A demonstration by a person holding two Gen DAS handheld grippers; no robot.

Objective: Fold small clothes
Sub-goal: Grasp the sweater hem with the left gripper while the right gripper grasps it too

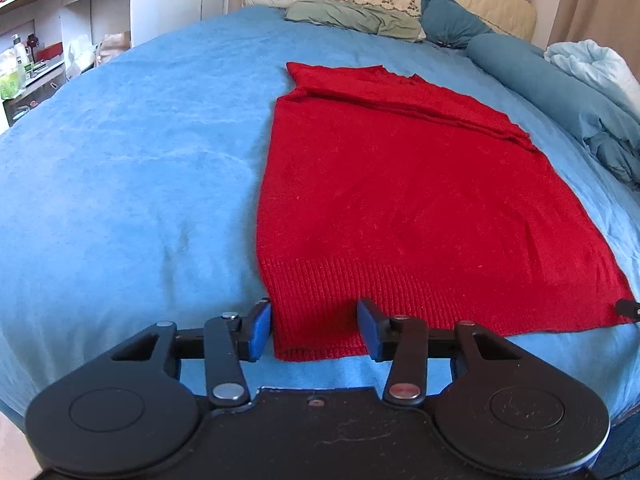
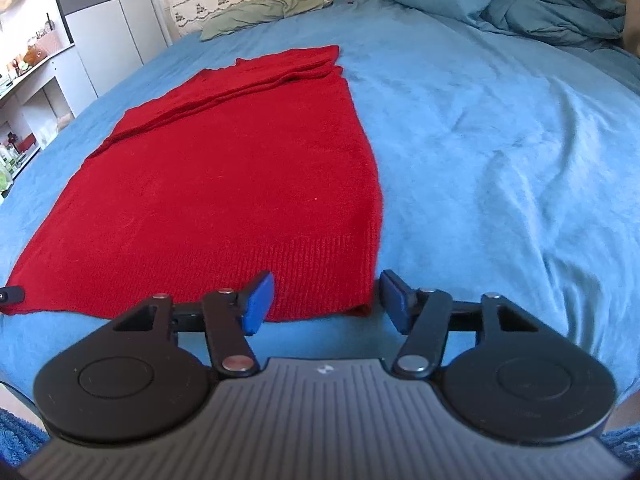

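One blue bed [image 1: 120,168] fills both views, and on it, reaching its near edge, a red knit sweater [image 1: 380,200] lies flat with its sleeves already folded across the far end (so a first fold looks done). The bottom-to-top fold is left. At the ribbed hem [image 1: 320,320] the left gripper [image 1: 314,330] straddles the left corner and the right gripper [image 2: 326,302] the right corner, both with jaws spread, grasping nothing.
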